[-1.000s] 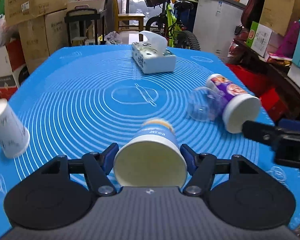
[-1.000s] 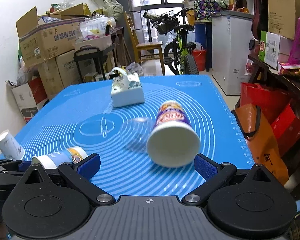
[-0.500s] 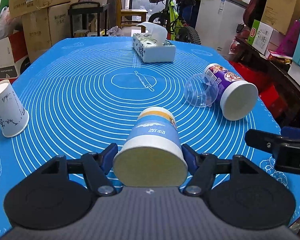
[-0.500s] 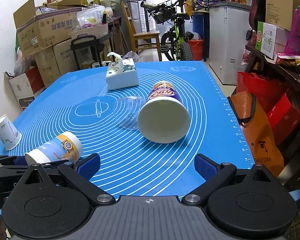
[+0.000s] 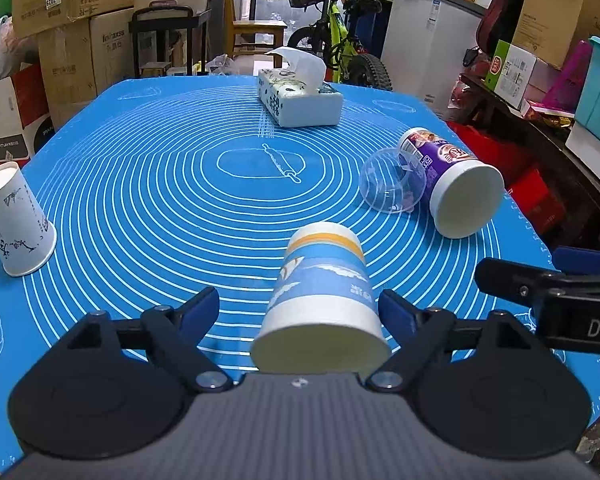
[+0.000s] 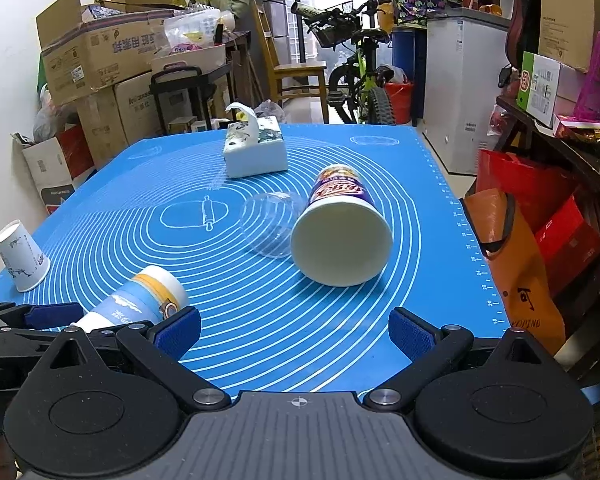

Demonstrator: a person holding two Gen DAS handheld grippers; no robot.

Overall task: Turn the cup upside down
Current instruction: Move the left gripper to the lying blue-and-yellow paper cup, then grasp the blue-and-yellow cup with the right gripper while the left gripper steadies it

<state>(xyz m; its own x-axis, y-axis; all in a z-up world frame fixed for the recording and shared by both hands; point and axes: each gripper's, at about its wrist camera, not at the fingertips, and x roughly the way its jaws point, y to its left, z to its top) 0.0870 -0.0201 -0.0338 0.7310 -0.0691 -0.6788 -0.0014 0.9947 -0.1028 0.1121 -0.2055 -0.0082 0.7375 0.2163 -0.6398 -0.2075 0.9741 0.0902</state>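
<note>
**Q:** What has changed since a second ago?

**A:** Opened now, the left gripper (image 5: 299, 309) has its blue pads spread wider than before, when they pressed both sides of the blue-and-white paper cup (image 5: 320, 300). A clear gap shows between its left pad and the cup. Its right pad sits just beside the cup's wall; whether they touch cannot be told.

**Q:** Where is the cup?

**A:** Between the left gripper's fingers, tilted, with its wide open mouth toward the camera and its closed base pointing away. In the right wrist view it slants above the blue mat (image 5: 148, 200) on the desk.

**Q:** And the right gripper?

**A:** The right gripper (image 6: 296, 330) is spread wide apart with nothing between its fingers. Ahead of it, well clear, a purple cup (image 6: 342, 236) lies on its side with its mouth toward the gripper, and a clear plastic cup (image 6: 270, 224) lies touching its left side.

**Q:** Anything else on the desk?

**A:** Far ahead of both grippers sits a tissue box (image 5: 300, 100). Off to the left gripper's left, a white cup (image 5: 16, 224) stands upside down.
</note>
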